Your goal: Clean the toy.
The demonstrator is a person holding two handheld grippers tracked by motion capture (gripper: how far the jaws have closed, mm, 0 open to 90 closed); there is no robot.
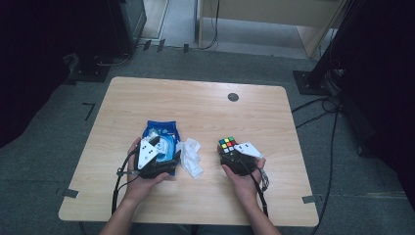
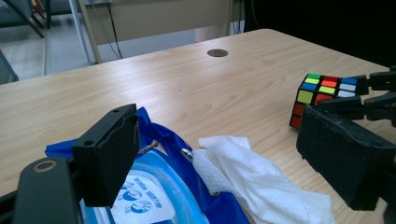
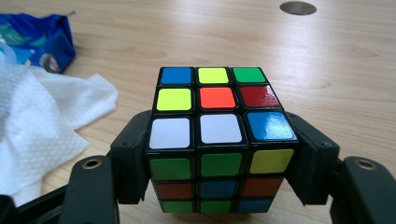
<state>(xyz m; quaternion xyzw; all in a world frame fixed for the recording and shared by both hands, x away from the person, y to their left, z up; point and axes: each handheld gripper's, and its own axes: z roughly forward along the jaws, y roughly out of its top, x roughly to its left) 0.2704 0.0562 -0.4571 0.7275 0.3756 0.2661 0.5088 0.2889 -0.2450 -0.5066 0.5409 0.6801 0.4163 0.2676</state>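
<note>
Rubik's cube [image 3: 217,135] sits clamped between the jaws of the right gripper [image 1: 238,159], toward the near right of the counter [image 1: 195,105]; in the right gripper view both pads press its side faces, with a mixed-colour face turned up. Whether it rests on the wood or hangs just above it I cannot tell. To its left, the left gripper [image 1: 155,159] is at the near end of a blue wet-wipe packet [image 1: 161,134], its jaws spread wide with nothing pinched, one over the packet and the other over bare wood. A crumpled white wipe [image 1: 192,156] lies between packet and cube, touching the packet's right edge. Farther off, a small dark round disc [image 1: 233,97] is set in the counter near its far edge.
</note>
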